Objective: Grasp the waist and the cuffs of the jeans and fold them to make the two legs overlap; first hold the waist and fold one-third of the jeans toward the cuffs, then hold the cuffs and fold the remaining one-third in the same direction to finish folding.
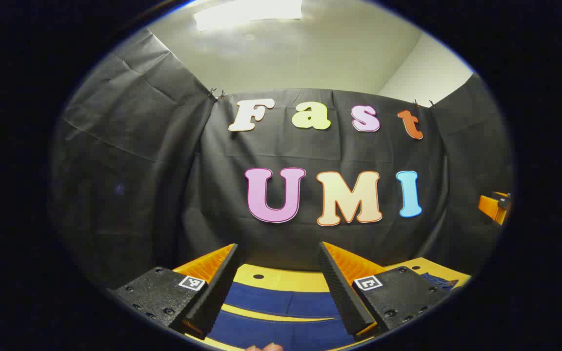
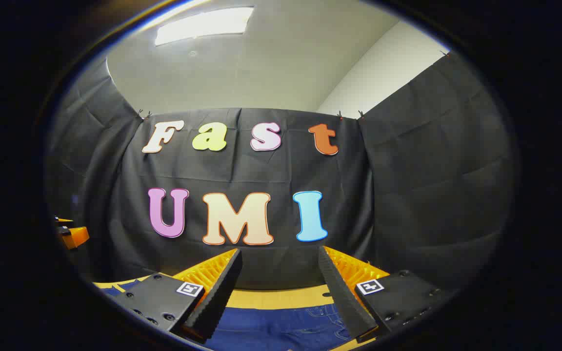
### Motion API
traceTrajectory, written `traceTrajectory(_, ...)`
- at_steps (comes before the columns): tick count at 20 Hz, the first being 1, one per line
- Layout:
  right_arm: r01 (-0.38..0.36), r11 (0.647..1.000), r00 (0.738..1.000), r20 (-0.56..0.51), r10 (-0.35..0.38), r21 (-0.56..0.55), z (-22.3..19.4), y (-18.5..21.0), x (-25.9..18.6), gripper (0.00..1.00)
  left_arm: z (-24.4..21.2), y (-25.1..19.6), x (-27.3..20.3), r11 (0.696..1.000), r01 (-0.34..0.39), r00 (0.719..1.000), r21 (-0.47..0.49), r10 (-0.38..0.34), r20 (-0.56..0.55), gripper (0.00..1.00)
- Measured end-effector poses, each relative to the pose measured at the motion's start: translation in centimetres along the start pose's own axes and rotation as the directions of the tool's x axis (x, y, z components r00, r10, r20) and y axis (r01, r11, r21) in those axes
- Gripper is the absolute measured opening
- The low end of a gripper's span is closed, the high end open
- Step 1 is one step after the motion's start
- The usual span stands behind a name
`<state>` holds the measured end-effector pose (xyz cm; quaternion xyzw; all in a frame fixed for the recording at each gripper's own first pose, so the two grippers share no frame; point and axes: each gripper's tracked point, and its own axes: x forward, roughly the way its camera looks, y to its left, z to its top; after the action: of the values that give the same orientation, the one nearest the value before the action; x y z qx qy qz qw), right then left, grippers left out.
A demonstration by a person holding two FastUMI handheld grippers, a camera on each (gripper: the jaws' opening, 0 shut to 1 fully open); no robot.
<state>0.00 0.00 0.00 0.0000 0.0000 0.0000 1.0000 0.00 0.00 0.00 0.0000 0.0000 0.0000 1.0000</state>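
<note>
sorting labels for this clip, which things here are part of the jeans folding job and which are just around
Part of the job:
- jeans, lying flat on the table
- left gripper, open above the two legs
- right gripper, open above the stitched end

Just around:
- yellow table under the jeans
- black cloth wall
- ceiling light

The jeans (image 1: 281, 302) are dark blue and lie flat on the yellow table (image 1: 281, 280), near the bottom of the left gripper view. In the right gripper view, the jeans (image 2: 281, 324) show stitched seams, maybe a pocket.
</note>
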Motion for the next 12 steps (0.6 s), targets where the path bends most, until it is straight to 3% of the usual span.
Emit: traceTrajectory(12,-0.017,1.0,1.0,-0.006,0.017,-0.006,-0.3,0.9,-0.4,0.98,-1.5,1.5,-1.2,1.0,-0.012,0.999,0.007,0.013,-0.039,0.94)
